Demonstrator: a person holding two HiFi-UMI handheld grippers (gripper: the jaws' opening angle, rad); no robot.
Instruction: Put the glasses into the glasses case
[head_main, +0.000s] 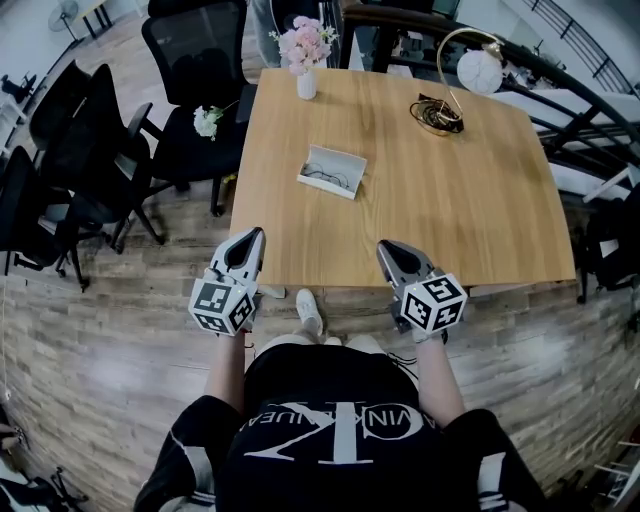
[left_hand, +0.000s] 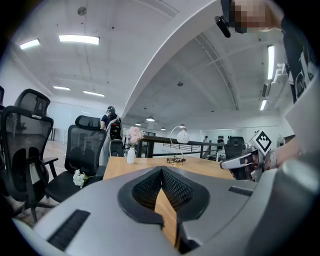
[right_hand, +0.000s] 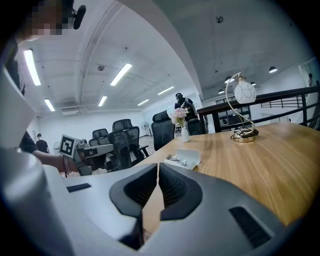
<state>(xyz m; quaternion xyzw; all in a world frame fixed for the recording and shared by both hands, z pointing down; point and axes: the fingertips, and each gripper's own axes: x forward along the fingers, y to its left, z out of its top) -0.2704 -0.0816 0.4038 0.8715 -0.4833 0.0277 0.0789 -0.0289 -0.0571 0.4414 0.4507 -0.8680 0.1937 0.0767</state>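
Glasses case (head_main: 332, 171) lies long-axis crosswise on table (head_main: 450, 200); left gripper (head_main: 257, 233), right gripper (head_main: 383, 246) closed, empty.

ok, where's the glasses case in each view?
Head view: glasses case lies open on the table, left of the table's middle.
Left gripper view: not visible.
Right gripper view: just below and right of picture centre.
Shared landmark: flower vase at the far edge.
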